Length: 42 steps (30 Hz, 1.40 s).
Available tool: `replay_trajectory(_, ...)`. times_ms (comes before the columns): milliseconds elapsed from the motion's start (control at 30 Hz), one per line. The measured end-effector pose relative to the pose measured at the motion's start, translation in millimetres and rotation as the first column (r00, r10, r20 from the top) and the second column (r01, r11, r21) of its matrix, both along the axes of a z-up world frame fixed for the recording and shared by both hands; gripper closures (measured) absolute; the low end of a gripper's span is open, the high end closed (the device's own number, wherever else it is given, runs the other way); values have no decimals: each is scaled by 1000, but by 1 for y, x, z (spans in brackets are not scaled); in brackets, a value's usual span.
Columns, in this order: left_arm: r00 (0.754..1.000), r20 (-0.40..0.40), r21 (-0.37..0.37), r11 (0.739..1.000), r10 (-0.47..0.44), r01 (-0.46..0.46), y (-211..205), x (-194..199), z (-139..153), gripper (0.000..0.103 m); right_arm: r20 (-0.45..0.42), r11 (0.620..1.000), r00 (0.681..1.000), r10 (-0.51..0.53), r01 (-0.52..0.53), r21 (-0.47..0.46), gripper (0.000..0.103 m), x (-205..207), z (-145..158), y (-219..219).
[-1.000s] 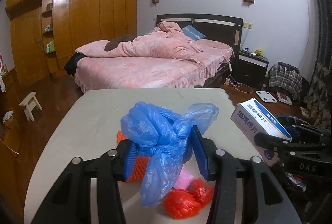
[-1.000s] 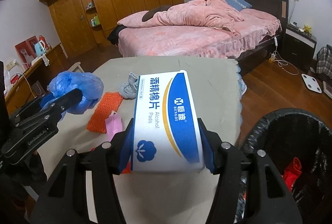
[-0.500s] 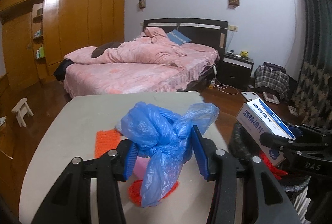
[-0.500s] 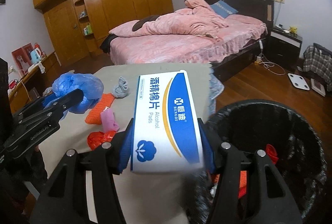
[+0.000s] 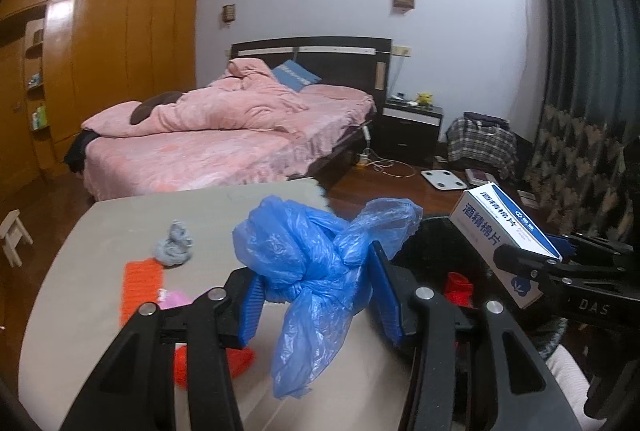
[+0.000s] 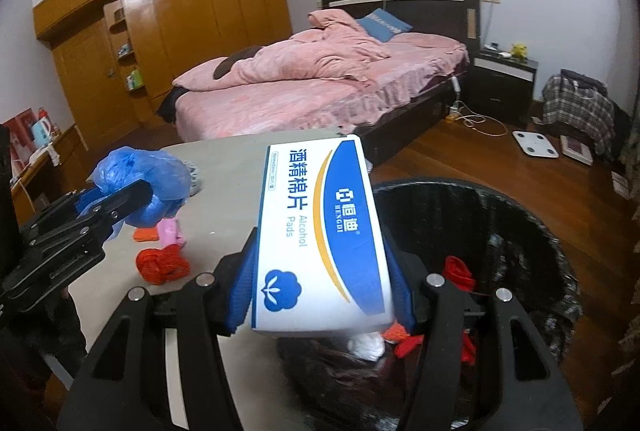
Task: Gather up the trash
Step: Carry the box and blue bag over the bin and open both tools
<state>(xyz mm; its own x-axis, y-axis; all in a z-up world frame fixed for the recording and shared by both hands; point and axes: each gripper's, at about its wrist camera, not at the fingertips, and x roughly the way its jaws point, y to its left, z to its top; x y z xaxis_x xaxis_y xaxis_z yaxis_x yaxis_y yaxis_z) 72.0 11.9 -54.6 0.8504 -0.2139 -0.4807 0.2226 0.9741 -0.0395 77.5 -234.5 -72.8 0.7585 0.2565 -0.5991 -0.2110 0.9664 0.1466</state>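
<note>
Right wrist view: right tool [image 6: 322, 291] clamped on alcohol pads box [image 6: 320, 227] above black trash bin [image 6: 532, 231]; left tool [image 5: 316, 301] clamped on blue plastic bag [image 5: 316, 259].

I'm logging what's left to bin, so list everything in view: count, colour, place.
plastic bag: 1, blue, clamped in left gripper, above table
alcohol pad box: 1, white and blue, clamped in right gripper, at bin's rim
trash bin: 1, black liner, beside table, red scraps inside
table: 1, grey
orange mesh: 1, on table
grey wad: 1, on table beyond mesh
pink scrap: 1, on table
red bundle: 1, on table, near edge
bed: 1, pink bedding, behind table
wardrobe: 1, brown, far wall
left gripper: 1, black, blue pads
right gripper: 1, black, blue pads
</note>
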Motion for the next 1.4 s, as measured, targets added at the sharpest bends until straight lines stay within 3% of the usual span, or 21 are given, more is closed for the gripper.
replay_trajectory(533,984,-4,14,984,-178,178,-79,6,-9,55,4,987,987,-161,161,-9,48,-11,-9,-67)
replay_trajectory(1200,962,-65,19,964,-264,265,-131,38,-33,55,-17,964,964,-265,265,-6,48,-9,-28,-117)
replay_trajectory(1300,956,-78,11,959,-282,283,-134,42,-35,48,-21,960,960,-279,279,-19,44,-8,-31,-122)
replay_trajectory(1367,953,-91,9,957,-288,290,-134,44,-37,38,-18,956,957,-291,291,-24,32,-6,-31,-125)
replay_trajectory(1400,954,-93,8,958,-286,288,-134,44,-37,36,-16,955,955,-295,294,-29,30,-7,-32,-126)
